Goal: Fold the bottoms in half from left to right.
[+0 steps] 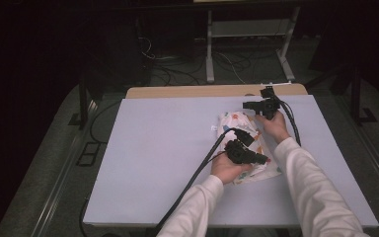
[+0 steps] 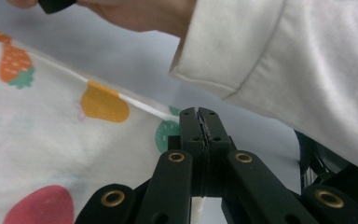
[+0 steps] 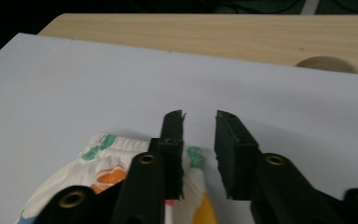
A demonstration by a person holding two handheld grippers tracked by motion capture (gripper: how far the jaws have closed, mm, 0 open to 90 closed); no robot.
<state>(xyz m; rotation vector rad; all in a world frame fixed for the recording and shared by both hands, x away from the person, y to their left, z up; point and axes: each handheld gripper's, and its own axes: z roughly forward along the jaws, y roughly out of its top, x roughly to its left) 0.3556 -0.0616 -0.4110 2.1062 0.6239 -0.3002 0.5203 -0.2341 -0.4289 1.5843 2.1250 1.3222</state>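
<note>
Fruit-printed white cloth (image 1: pixel 244 148) runs lengthwise toward the desk's far edge, pinched near-end by the left gripper (image 2: pixel 200 122)'s closed fingers, the right gripper (image 3: pixel 199 126)'s parted, empty fingers over its far end.

A folded cloth (image 1: pixel 242 148) is lying on the white board (image 1: pixel 153 148), right of the frame's centre in the high view. The board is resting on a wooden table (image 1: pixel 187 91), whose edge is showing behind the board toward the top of the frame. The left gripper (image 1: pixel 264 160) is sitting over the cloth's lower part, near its right edge, with the left hand (image 1: pixel 229 168) below it. The right gripper (image 1: pixel 246 104) is sitting at the cloth's upper right corner, the right hand (image 1: pixel 275 124) just below it. A metal stand (image 1: pixel 249 44) is standing behind the table, at top centre.
</note>
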